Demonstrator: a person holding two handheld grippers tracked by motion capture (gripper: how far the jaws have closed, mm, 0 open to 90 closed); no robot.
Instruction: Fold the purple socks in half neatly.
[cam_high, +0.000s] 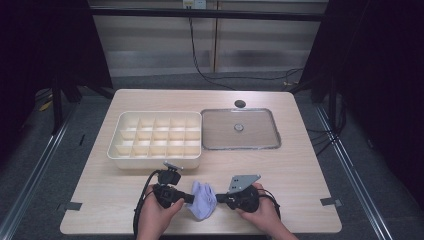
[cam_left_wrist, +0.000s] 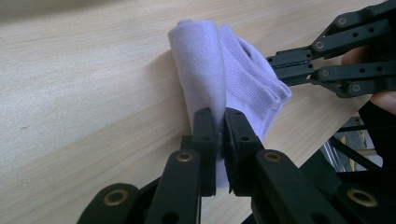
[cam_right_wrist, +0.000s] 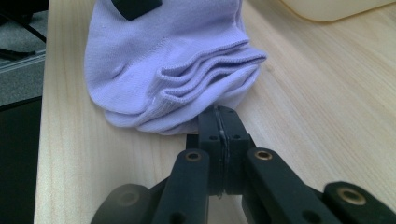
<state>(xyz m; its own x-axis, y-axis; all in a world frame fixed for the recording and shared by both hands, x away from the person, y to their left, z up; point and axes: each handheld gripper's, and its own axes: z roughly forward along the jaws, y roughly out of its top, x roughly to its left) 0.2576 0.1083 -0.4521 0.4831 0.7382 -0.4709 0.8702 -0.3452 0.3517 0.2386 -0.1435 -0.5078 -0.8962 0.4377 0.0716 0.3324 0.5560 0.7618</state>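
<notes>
A folded lavender sock (cam_high: 202, 200) lies near the table's front edge, between my two grippers. My left gripper (cam_high: 189, 198) comes at it from the left. In the left gripper view it (cam_left_wrist: 219, 122) is shut on the sock (cam_left_wrist: 210, 70), with a fold of cloth pinched between the pads. My right gripper (cam_high: 219, 198) meets the sock from the right. In the right gripper view it (cam_right_wrist: 218, 114) is shut at the lower edge of the sock (cam_right_wrist: 154, 60), and a thin pale strip shows between the pads. The right gripper (cam_left_wrist: 273, 65) also appears across the sock in the left gripper view.
A cream box (cam_high: 155, 163) with several empty compartments stands behind the sock at centre left, and its corner (cam_right_wrist: 327, 9) shows in the right gripper view. A clear flat tray (cam_high: 220, 137) with a small round knob lies to its right. A dark hole (cam_high: 240, 103) is in the tabletop behind.
</notes>
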